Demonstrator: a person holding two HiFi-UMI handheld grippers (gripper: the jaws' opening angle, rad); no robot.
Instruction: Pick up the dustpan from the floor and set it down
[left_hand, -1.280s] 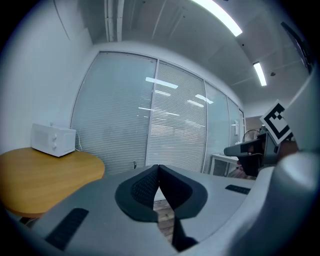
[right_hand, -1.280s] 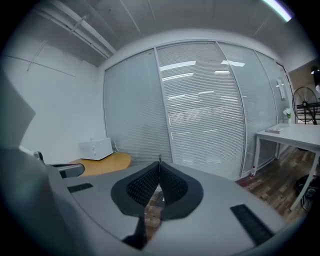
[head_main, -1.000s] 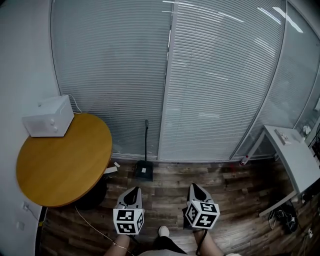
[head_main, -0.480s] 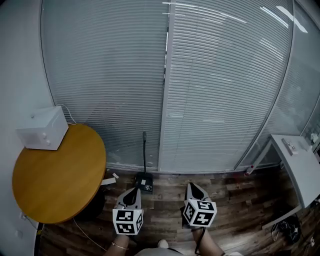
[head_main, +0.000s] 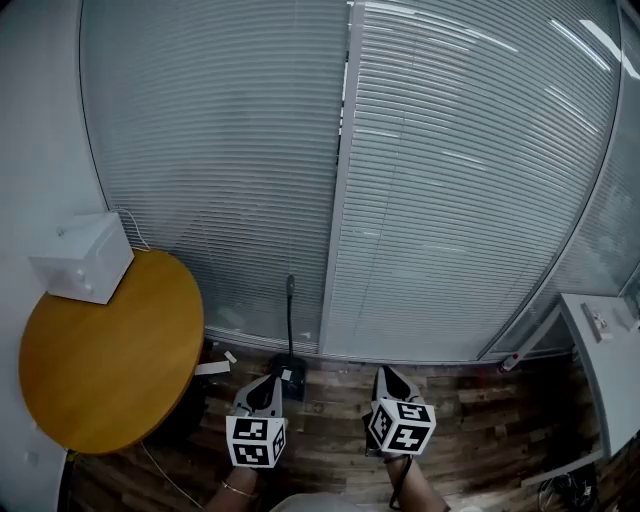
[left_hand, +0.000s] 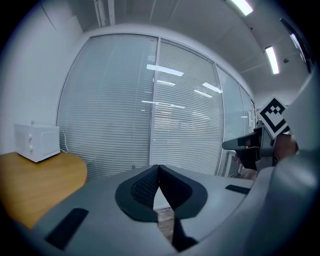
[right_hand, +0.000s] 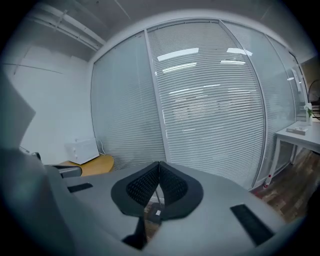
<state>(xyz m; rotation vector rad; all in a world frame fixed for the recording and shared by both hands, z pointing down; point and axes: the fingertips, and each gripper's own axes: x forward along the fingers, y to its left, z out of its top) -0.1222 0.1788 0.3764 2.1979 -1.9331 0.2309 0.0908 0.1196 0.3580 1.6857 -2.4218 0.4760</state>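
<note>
On the dark wooden floor (head_main: 480, 425) by the white blinds (head_main: 450, 200) stands one black long-handled dustpan (head_main: 289, 376). My two tools, left tool (head_main: 266, 383) and right tool (head_main: 389, 374), are closed and empty.

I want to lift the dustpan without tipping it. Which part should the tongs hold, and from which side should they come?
Probably the thin black handle, which stands upright above the dustpan. Come level from the room side, since the blinds stand close behind it. The left tongs look nearer; they are shut now, so open them first.
</note>
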